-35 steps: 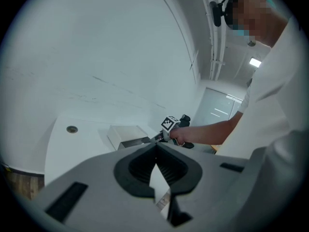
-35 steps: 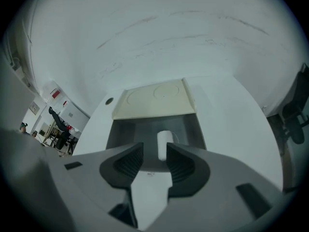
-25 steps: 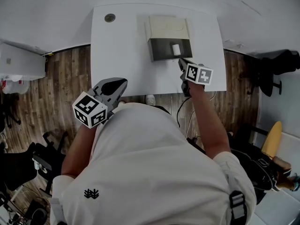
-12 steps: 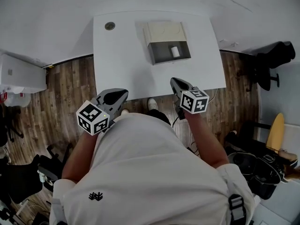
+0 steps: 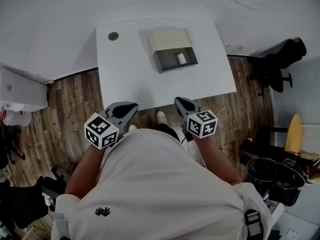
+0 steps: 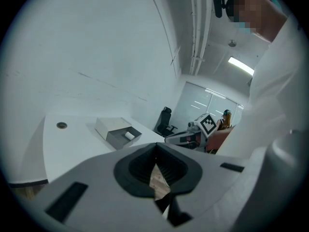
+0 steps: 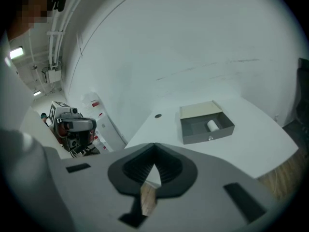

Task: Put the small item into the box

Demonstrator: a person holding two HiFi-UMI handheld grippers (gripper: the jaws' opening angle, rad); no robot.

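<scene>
In the grey box (image 5: 167, 62) lies a white roll (image 5: 181, 58); left claw (image 5: 130, 105) and right claw (image 5: 178, 101) are pressed together.

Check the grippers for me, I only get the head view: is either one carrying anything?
Observer: Not the right gripper. Its own view shows the jaws together with nothing between them.
Operator: Left?
Observer: The left gripper reads the same in its own view: jaws together, empty.
Operator: Anything on the box front I can't see from above?
Observer: The right gripper view shows a small pale stud on the front wall of the box.
</scene>
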